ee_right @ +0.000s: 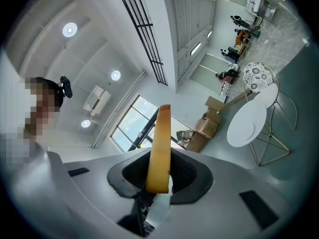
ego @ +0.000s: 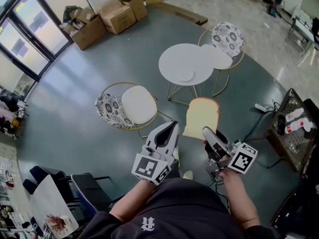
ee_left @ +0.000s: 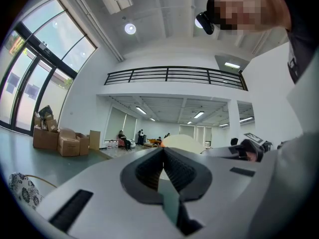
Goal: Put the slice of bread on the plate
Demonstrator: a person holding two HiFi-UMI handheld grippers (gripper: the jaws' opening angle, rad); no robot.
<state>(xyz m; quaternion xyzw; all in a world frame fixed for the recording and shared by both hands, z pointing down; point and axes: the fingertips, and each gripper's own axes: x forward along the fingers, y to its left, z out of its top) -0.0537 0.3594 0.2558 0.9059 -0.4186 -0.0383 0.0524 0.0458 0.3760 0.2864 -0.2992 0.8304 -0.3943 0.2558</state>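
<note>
Between the jaws of your right gripper (ee_right: 159, 177) stands the slice of bread (ee_right: 160, 148), edge-on. The pads are part-way closed on its lower end, and most of the slice sticks out past the tips. It looks light and soft, so it will likely sag or tear if you squeeze harder or swing it fast. The crust is the firmer part. A hold low on the crust edge, as you have now, seems the safest, with pressure just enough to stop it slipping.

Your left gripper (ee_left: 162, 166) has its jaws closed together with nothing between them, just beside the right one.

Well ahead of both sets of jaws and lower down is the round white table (ego: 172, 59). The plate (ego: 186, 75) appears to lie on its near side, white on white and hard to pick out. Two chairs flank the table, one with a white seat (ego: 138, 103) on the left-jaw side and one with a patterned back (ego: 227, 38) beyond it. The near chair could crowd your approach. Cardboard boxes (ego: 117, 14) sit far off and are no obstacle.
</note>
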